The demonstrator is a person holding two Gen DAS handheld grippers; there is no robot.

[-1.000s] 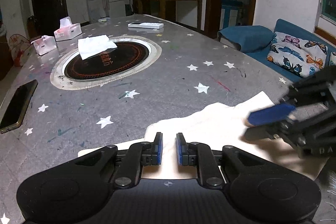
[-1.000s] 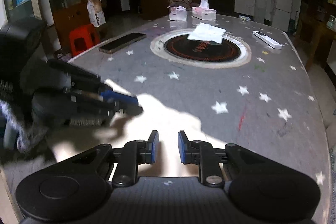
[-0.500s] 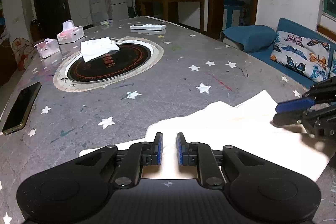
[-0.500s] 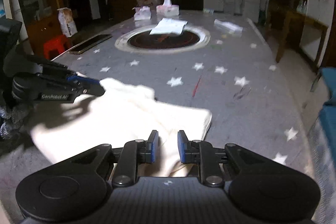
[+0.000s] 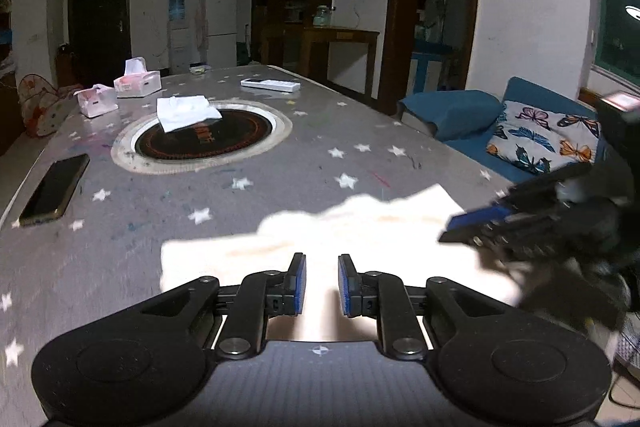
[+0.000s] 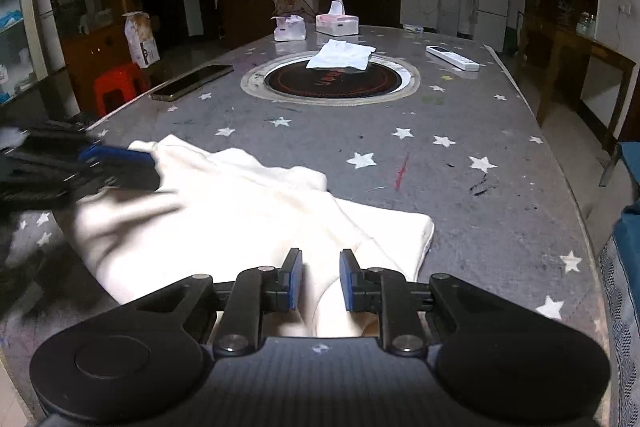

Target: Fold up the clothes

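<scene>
A cream garment point(image 5: 360, 227) lies folded flat on the grey star-patterned table point(image 5: 280, 179), near its front edge. My left gripper point(image 5: 322, 259) hovers low over the garment's near edge, its blue pads a narrow gap apart with nothing pinched. In the right wrist view the left gripper point(image 6: 148, 167) sits at the garment's point(image 6: 240, 207) far left edge and casts a shadow on it. My right gripper point(image 6: 320, 255) is over the garment's right part, pads a narrow gap apart, cloth showing behind the gap. The left wrist view has the right gripper point(image 5: 448, 231) at the garment's right end.
A phone point(image 5: 56, 189) lies at the table's left edge. A folded white cloth point(image 5: 186, 111) rests on the round hotplate point(image 5: 202, 141) mid-table. Behind stand two tissue boxes point(image 5: 138, 83) and a remote point(image 5: 270, 85). A blue sofa with a butterfly cushion point(image 5: 540, 139) is on the right.
The two grippers have drawn apart: the left one slid from the garment's middle to its left edge, and the right one now sits at its right end. The garment stays flat.
</scene>
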